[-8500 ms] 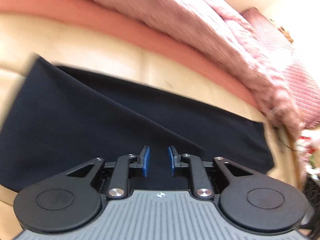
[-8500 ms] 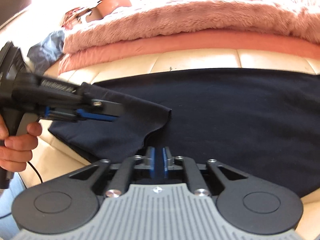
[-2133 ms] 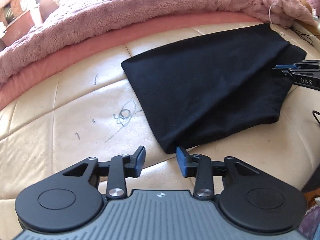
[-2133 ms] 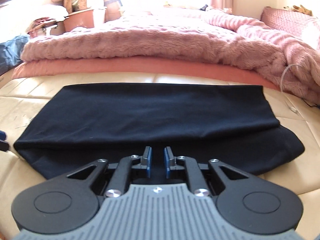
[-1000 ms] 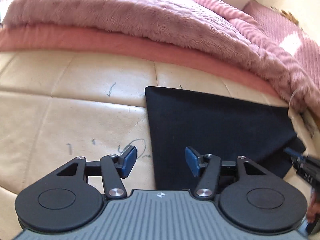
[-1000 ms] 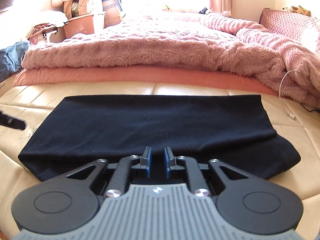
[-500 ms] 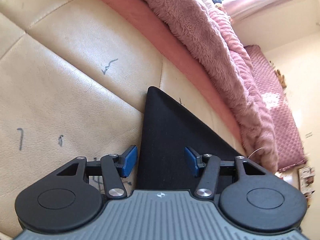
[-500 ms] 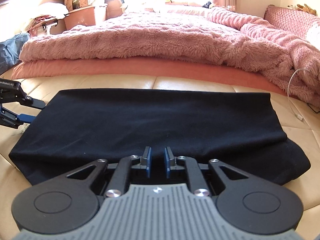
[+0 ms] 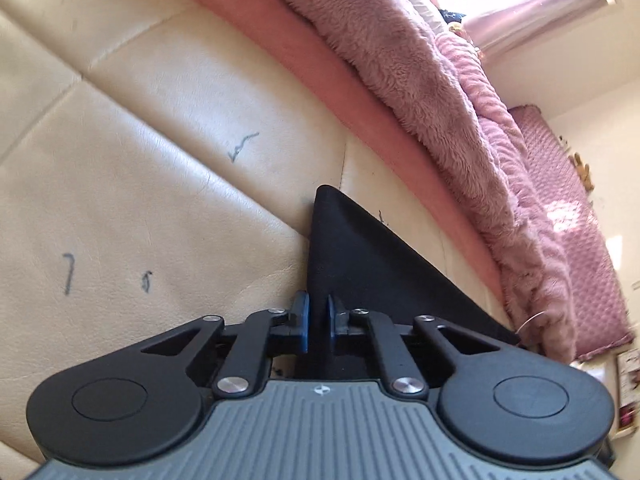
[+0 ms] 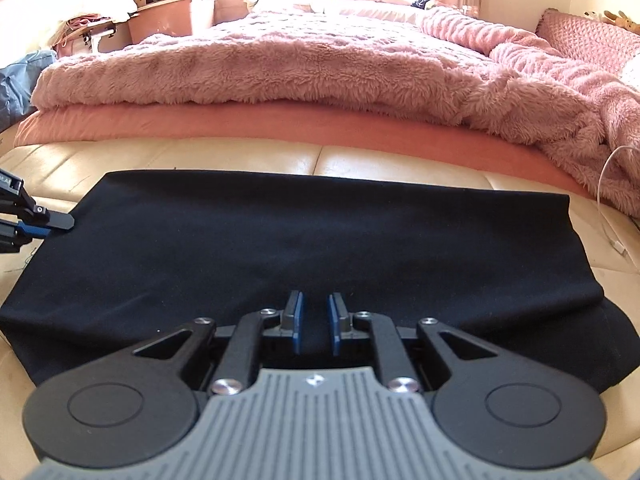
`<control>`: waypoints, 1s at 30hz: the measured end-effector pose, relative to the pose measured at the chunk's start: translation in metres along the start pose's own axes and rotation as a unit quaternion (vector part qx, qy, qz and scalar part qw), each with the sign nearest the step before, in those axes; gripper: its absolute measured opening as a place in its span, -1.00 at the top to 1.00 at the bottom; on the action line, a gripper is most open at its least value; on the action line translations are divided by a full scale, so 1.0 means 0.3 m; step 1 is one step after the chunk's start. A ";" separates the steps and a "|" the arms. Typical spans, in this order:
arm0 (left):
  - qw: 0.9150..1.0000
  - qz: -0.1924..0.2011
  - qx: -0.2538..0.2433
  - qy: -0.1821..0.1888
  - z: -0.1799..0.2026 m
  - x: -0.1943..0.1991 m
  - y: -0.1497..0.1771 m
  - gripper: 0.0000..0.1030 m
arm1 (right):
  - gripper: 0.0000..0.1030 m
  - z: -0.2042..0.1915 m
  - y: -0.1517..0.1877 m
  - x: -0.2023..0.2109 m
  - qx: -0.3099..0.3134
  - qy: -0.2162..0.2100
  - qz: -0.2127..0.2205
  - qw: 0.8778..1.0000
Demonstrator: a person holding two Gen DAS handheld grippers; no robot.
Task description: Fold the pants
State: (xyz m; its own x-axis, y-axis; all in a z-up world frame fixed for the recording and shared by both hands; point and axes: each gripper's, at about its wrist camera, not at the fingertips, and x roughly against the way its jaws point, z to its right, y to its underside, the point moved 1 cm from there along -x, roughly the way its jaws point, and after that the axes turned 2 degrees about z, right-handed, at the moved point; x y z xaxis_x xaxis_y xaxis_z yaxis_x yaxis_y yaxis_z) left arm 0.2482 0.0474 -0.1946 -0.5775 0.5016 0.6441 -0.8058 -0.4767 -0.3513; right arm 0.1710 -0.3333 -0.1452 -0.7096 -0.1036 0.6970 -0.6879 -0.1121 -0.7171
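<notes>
**Left gripper pinches the pants' edge; right gripper waits over the near hem**

The black pants [image 10: 304,248] lie folded across the cream cushion [image 10: 404,164], filling the middle of the right wrist view. At that view's left edge the left gripper [image 10: 60,222] meets the cloth's side edge. In the left wrist view the left gripper [image 9: 316,322] has its blue pads [image 9: 303,326] drawn narrow around the pants [image 9: 360,256] edge, clenched on it. The right gripper [image 10: 315,322] sits low centre, over the near edge of the cloth, jaws slightly parted; I cannot tell whether cloth lies between them. A pink blanket [image 10: 280,60] lies behind, across the upper frame.
</notes>
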 end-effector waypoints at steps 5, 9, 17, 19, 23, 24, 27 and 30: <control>1.000 0.001 -0.011 -0.015 -0.068 0.110 -0.024 0.85 | 0.81 -0.082 -0.008 0.013 0.008 -0.020 -0.013 1.000; 0.999 0.014 -0.006 -0.052 -0.172 0.231 -0.068 0.85 | 0.81 -0.232 -0.007 0.015 0.029 -0.066 -0.027 0.997; 0.998 -0.038 0.053 -0.014 -0.373 0.285 -0.141 0.41 | 0.82 -0.408 -0.032 0.013 0.060 -0.104 -0.030 0.992; 0.997 -0.047 0.061 0.011 -0.391 0.270 -0.145 0.32 | 0.82 -0.400 -0.040 0.021 0.058 -0.098 -0.030 0.993; 0.995 -0.053 0.070 0.043 -0.383 0.239 -0.127 0.23 | 0.82 -0.368 -0.045 0.024 0.053 -0.085 -0.035 0.994; 0.995 -0.054 0.065 0.046 -0.371 0.231 -0.117 0.23 | 0.82 -0.364 -0.045 0.021 0.051 -0.083 -0.038 0.995; 0.997 -0.046 0.055 0.036 -0.342 0.223 -0.104 0.42 | 0.81 -0.353 -0.044 -0.004 0.050 -0.080 -0.048 0.994; 0.998 -0.032 0.044 0.013 -0.321 0.243 -0.117 0.75 | 0.81 -0.356 -0.055 -0.003 0.061 -0.080 -0.053 0.994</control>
State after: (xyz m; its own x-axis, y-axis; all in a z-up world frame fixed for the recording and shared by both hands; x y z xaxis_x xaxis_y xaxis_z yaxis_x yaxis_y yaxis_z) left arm 0.2218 0.1704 -0.2006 -0.5293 0.5513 0.6449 -0.8274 -0.5037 -0.2485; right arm 0.1669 -0.2258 -0.1349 -0.5948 -0.2392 0.7675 -0.7267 -0.2481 -0.6405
